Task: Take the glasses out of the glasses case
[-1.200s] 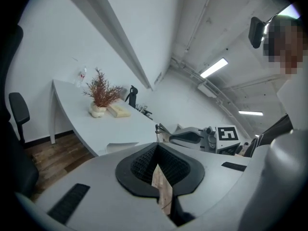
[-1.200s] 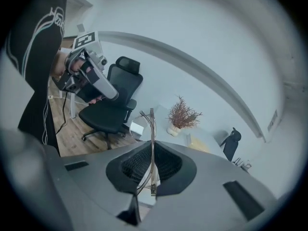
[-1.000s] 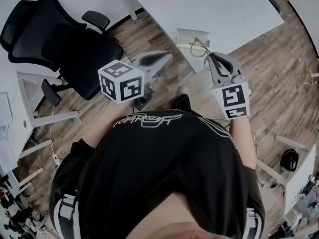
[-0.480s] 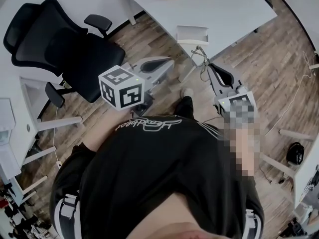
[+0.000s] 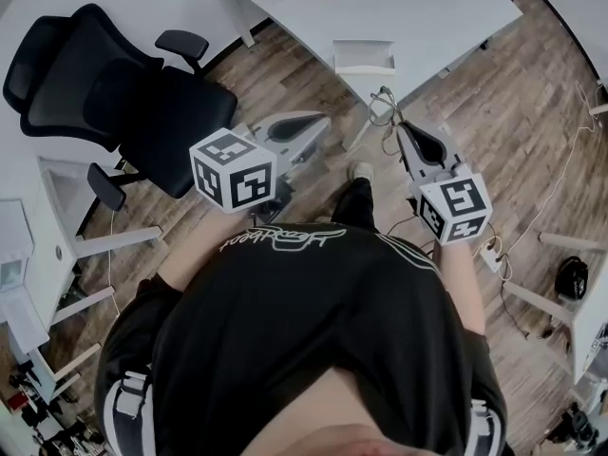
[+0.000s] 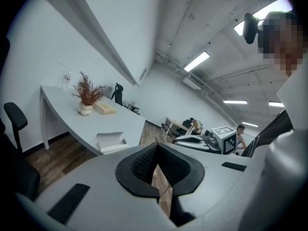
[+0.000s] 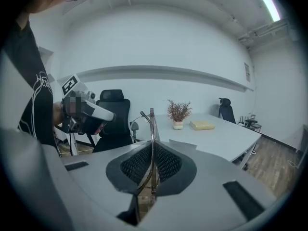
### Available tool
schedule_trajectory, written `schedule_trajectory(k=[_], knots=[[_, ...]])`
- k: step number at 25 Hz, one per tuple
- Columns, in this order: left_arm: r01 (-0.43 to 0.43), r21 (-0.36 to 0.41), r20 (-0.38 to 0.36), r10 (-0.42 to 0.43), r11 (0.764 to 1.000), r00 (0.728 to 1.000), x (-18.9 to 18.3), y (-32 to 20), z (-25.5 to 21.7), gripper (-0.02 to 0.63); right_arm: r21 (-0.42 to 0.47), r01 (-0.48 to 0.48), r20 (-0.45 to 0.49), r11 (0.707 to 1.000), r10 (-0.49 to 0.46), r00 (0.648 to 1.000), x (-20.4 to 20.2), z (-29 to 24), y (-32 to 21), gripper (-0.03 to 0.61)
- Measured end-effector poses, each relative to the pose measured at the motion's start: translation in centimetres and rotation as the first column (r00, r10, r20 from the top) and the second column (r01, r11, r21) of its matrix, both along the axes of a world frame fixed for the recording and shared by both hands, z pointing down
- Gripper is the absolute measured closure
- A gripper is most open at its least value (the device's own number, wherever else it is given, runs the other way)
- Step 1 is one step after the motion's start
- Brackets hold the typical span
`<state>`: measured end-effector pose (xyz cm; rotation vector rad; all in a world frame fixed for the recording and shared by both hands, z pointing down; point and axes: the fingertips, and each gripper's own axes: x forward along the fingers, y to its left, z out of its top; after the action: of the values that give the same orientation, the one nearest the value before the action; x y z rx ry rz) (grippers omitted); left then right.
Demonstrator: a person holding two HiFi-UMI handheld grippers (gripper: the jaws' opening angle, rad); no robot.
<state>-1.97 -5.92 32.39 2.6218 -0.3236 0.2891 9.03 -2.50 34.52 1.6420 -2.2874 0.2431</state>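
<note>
Taking the white table (image 5: 427, 17) as my landmark: the black office chair (image 5: 142, 93) is standing well to its left, on the wooden floor.

Next, I am holding my left gripper (image 5: 309, 126) off the table's near edge, out over the floor and pointing toward the table. In the left gripper view its jaws are pressing together at the tips (image 6: 157, 153) with nothing between them; only a sliver of floor is showing through the gap lower down.

The glasses case (image 5: 364, 57) is lying open on the table at its near edge, white and pale inside, well apart from both grippers. The left gripper view is showing it on that edge too (image 6: 110, 142), nearer to me than the small potted plant (image 6: 86, 93) and the flat tan box (image 6: 105, 109) farther along the tabletop.

To the right, I am holding my right gripper (image 5: 410, 136) just off the table's near corner, above the floor. Its jaws are pinching the glasses (image 5: 384, 103): in the right gripper view the thin wire frame (image 7: 152, 129) is standing upright between the ribbed pads and sticking out past the tips. The glasses are clear of the case, hanging in the air beside the table.
</note>
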Motion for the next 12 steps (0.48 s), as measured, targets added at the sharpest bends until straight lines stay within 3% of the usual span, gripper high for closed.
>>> schedule_trajectory(k=[12], knots=[[-0.03, -0.01, 0.01, 0.03, 0.999, 0.999, 0.9, 0.8, 1.0, 0.606, -0.012, 0.011, 0.016, 1.0, -0.011, 1.0, -0.7, 1.3, 1.0, 0.559]])
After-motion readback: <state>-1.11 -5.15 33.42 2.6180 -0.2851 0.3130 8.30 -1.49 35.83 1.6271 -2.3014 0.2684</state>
